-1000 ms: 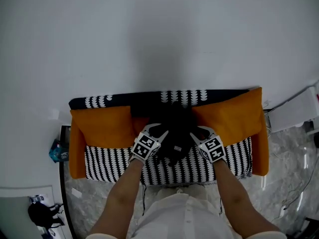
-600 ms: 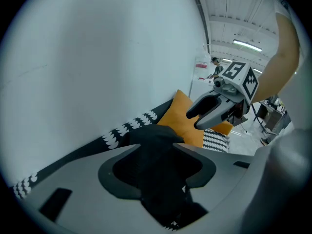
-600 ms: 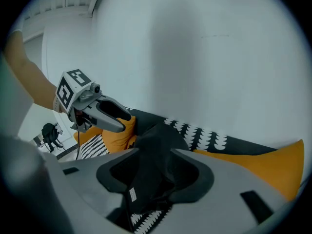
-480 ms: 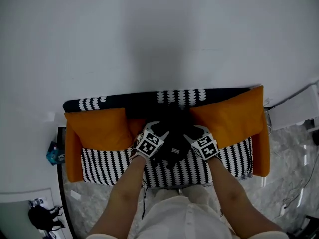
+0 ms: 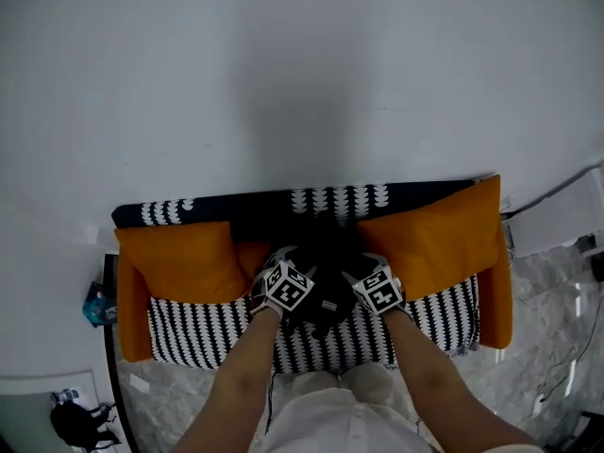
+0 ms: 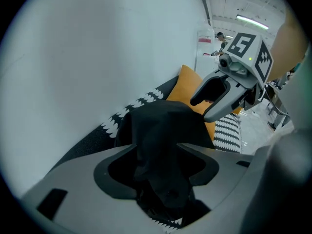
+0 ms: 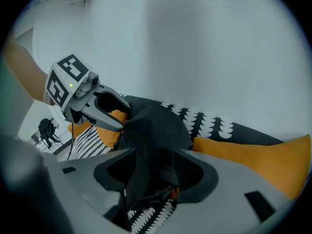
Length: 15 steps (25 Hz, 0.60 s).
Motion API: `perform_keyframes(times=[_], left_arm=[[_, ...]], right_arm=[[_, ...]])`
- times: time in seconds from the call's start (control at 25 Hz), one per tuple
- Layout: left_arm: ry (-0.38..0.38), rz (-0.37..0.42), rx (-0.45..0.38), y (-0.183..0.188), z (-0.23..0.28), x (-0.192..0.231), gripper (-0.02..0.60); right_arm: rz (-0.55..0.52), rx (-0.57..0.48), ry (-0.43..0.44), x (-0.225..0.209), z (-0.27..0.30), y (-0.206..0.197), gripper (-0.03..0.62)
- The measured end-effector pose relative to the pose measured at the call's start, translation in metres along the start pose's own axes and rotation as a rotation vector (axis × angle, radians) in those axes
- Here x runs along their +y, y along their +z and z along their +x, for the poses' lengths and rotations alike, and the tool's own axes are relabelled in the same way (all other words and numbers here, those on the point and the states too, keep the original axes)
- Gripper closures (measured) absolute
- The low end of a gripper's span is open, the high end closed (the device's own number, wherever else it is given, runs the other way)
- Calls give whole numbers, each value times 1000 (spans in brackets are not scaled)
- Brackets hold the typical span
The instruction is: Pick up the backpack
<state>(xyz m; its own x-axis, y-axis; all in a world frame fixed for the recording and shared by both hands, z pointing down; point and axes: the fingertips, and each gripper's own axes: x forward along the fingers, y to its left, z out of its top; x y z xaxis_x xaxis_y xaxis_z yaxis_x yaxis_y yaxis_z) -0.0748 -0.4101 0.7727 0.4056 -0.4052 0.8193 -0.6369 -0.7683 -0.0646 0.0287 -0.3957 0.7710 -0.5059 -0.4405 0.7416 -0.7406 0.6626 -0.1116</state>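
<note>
Head view looks down on a sofa [image 5: 208, 327] with a black-and-white patterned cover. The black backpack [image 5: 326, 253] sits mid-seat against the backrest, between orange cushions [image 5: 179, 258]. The left gripper [image 5: 286, 260] and the right gripper [image 5: 368, 260] flank it, one on each side. Each gripper view shows its jaws standing apart, having just been opening, with dark backpack fabric reaching into the gap between them but apparently not pinched yet. The step in hand looks like the approach for a two-handed grasp. The next move calls for settling each pair of jaws over a firm fold or strap, closing on it, and then lifting both sides together so the soft bag neither sags nor slips free.
</note>
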Motion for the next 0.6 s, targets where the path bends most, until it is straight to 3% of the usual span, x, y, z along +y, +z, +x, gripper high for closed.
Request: perform_keyframes(times=[0.32, 0.48, 0.6], left_arm=[[30, 76, 26, 2, 17, 3, 315], [38, 24, 8, -5, 19, 13, 275], [23, -7, 26, -17, 23, 17, 265]], right_arm=[[-10, 41, -43, -11, 14, -10, 355], [61, 26, -70, -20, 10, -13, 334], [107, 48, -38, -19, 16, -27, 303]])
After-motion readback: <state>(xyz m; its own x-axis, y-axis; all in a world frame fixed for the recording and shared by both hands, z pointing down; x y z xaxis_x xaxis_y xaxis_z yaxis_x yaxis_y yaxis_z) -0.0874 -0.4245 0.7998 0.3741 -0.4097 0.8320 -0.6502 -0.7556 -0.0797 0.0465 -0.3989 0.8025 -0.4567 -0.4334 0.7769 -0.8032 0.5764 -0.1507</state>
